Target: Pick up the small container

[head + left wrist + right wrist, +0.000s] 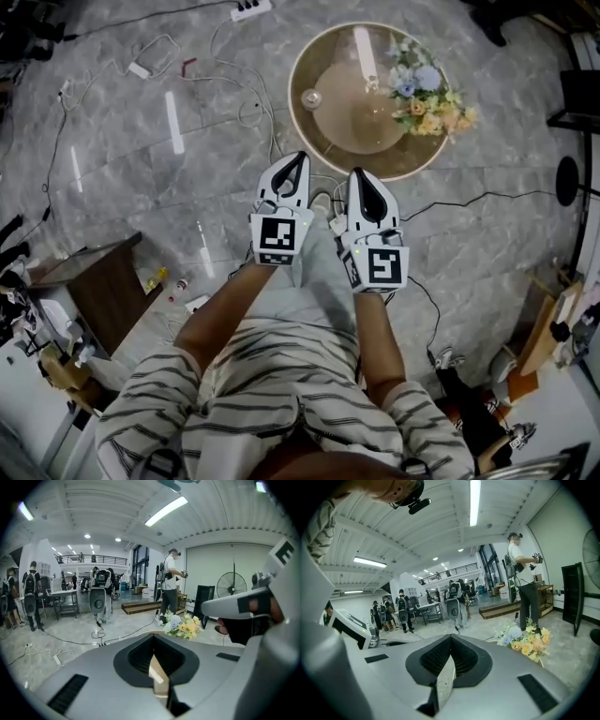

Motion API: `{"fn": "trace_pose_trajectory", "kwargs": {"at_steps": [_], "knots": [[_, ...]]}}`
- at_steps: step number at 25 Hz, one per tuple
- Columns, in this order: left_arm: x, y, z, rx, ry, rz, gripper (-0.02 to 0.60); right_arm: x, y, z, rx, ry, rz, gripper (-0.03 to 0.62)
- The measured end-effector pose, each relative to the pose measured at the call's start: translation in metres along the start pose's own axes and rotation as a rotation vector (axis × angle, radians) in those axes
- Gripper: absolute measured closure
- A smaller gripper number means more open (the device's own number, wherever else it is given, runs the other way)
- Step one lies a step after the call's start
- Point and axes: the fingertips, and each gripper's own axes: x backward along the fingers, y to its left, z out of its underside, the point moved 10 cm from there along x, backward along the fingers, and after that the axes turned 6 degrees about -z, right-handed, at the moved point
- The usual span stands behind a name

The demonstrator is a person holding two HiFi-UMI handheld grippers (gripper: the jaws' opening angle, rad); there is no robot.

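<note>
The small container [311, 97], a clear little dish, stands on the left part of a round tan table [323, 150]. A bunch of flowers [427, 94] lies on the table's right side; the same flowers [180, 624] appear ahead in the left gripper view, and these flowers [525, 641] show at the right in the right gripper view. My left gripper [302, 156] and right gripper [356, 173] are held side by side just short of the table's near edge. Both are shut with nothing between the jaws. The container is hidden in both gripper views.
Cables and a power strip [250, 8] run over the grey marble floor left of the table. A brown cabinet [103, 291] stands at the lower left. Ahead, a person [169, 581], a floor fan [231, 585] and several more people stand further back.
</note>
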Motion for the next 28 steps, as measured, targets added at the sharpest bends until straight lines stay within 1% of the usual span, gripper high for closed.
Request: {"fn": "trace_pose_trajectory", "kwargs": {"at_steps": [7, 10, 14, 17, 19, 24, 28], "knots": [[-0.062, 0.013, 0.043, 0.005, 0.022, 0.023, 0.58, -0.04, -0.025, 0.028, 0.014, 0.032, 0.037, 0.585], [-0.086, 0.018, 0.065, 0.005, 0.033, 0.022, 0.577, -0.053, -0.033, 0.042, 0.001, 0.038, 0.057, 0.585], [-0.119, 0.025, 0.092, 0.028, 0.08, 0.029, 0.541, -0.067, -0.044, 0.065, -0.021, 0.047, 0.077, 0.585], [-0.137, 0.029, 0.108, 0.037, 0.107, 0.034, 0.492, -0.074, -0.048, 0.08, -0.033, 0.062, 0.087, 0.585], [-0.147, 0.032, 0.119, 0.037, 0.112, 0.037, 0.48, -0.078, -0.05, 0.092, -0.04, 0.072, 0.091, 0.585], [-0.175, 0.033, 0.147, 0.043, 0.107, 0.046, 0.415, -0.089, -0.057, 0.119, -0.057, 0.087, 0.095, 0.585], [-0.196, 0.035, 0.169, 0.035, 0.115, 0.035, 0.359, -0.094, -0.06, 0.136, -0.068, 0.095, 0.096, 0.585]]}}
